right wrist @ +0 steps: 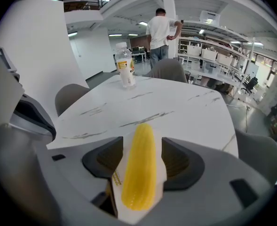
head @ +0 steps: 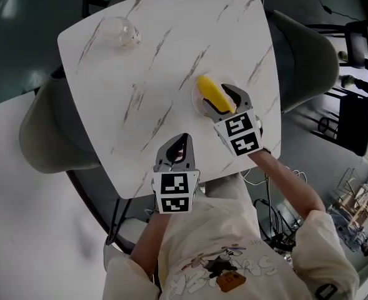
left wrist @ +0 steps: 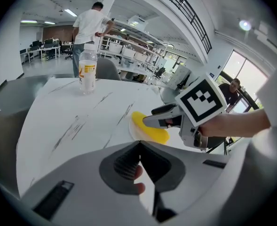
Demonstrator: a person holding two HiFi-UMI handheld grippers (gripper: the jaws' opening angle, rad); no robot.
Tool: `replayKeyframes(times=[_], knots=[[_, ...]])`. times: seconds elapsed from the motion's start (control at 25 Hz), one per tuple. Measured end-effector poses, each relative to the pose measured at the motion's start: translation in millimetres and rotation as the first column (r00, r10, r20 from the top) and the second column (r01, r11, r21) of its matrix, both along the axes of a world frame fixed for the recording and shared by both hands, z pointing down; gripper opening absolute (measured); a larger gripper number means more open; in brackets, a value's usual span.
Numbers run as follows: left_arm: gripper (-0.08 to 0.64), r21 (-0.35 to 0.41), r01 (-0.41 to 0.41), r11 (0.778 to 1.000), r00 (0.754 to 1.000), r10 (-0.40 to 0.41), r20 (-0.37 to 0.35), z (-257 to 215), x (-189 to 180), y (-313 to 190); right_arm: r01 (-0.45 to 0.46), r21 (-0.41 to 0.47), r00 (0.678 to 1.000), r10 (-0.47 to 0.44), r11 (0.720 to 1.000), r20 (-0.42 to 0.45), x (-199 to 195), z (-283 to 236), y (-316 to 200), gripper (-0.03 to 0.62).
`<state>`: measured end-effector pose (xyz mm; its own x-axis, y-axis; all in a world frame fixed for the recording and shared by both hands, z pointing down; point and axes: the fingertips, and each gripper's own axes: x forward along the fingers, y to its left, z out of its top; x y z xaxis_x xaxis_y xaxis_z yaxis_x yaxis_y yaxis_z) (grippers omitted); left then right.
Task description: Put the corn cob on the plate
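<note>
Head view: white marble table (head: 171, 61), clear bottle (head: 120, 33) at its far left corner. Corn cob (head: 210, 91) lies on a pale plate (head: 195, 102) toward the table's right side. Right gripper (head: 216, 99) reaches in from the near edge, one jaw on each side of the cob's near end. Left gripper (head: 180, 144) sits at the near table edge, well apart from the plate.

Left gripper view: left gripper (left wrist: 140, 146) jaws pressed together, nothing between the pads. Beyond them, corn cob (left wrist: 147, 126) rests on the plate (left wrist: 130, 129), right gripper (left wrist: 150, 122) over it. Bottle (left wrist: 87, 72) upright at the far side; a person (left wrist: 89, 27) stands behind it.

Right gripper view: right gripper (right wrist: 142, 140) jaws stand apart. Corn cob (right wrist: 140, 168) lies lengthwise between them, a strip of white showing on each side, so no clamp. Bottle (right wrist: 125, 72) stands across the table.
</note>
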<state>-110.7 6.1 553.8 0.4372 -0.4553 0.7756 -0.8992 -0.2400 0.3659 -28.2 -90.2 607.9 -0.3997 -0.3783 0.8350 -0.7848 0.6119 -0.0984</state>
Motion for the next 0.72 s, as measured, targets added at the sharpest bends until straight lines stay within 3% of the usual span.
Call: replayKeyframes(times=[0.48, 0.68, 0.72], knots=[[0.009, 0.1, -0.029, 0.995, 0.999, 0.026, 0.032, -52, 25, 20, -0.017, 0.062, 0.996, 0.012, 0.998, 0.088, 52, -49, 50, 0.242], [0.009, 0.143, -0.074, 0.987, 0.996, 0.065, 0.063, -76, 44, 32, 0.007, 0.043, 0.992, -0.012, 0.999, 0.122, 74, -57, 92, 0.241], [0.009, 0.148, -0.087, 0.985, 0.995, 0.078, 0.067, -80, 49, 36, 0.009, 0.048, 0.992, -0.015, 0.999, 0.123, 79, -60, 100, 0.196]])
